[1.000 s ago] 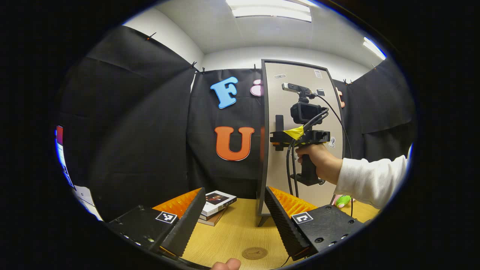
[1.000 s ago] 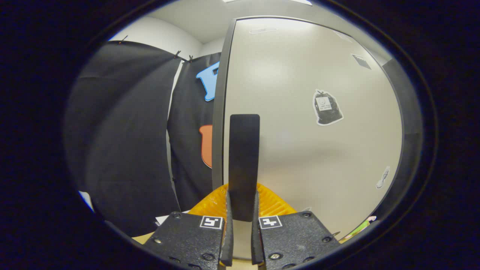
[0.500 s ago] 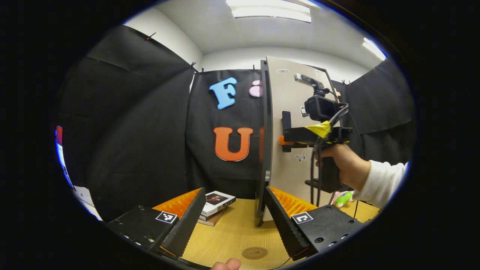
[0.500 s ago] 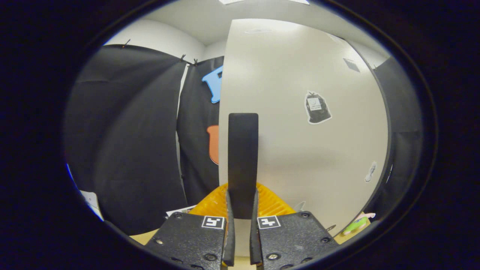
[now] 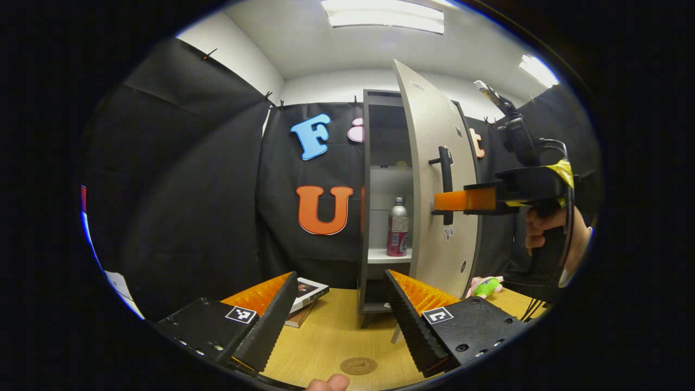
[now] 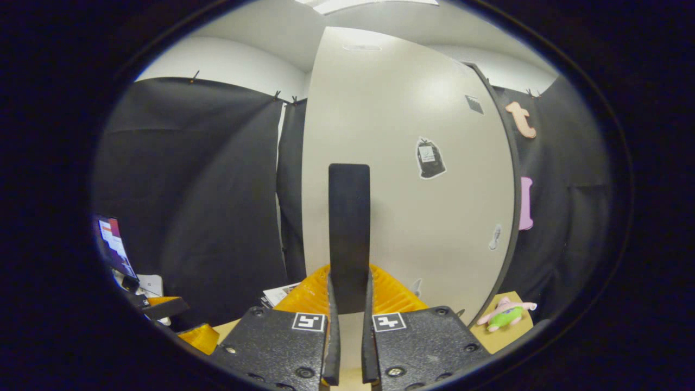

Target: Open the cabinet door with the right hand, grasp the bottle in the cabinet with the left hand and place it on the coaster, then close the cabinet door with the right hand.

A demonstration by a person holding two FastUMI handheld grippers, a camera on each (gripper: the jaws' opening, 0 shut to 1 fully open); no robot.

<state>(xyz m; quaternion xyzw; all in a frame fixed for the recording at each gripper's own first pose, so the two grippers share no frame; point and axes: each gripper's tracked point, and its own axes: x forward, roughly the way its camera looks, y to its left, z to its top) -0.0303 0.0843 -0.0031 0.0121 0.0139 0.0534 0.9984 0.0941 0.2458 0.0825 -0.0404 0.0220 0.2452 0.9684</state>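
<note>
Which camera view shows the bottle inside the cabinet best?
The left gripper view: the bottle stands upright on a shelf past the open cabinet door. In the right gripper view, that door faces the camera, hiding the cabinet's inside.

Recording booth set up inside an office-type room: black cloth [image 5: 184, 179] is clipped up as walls, white wall and ceiling light panels [image 5: 383, 13] are seen above. A small cabinet [image 5: 380, 108], books [image 5: 307, 290] and a plush toy [image 5: 483, 286] are staged on a wooden surface [image 5: 331, 339].
</note>
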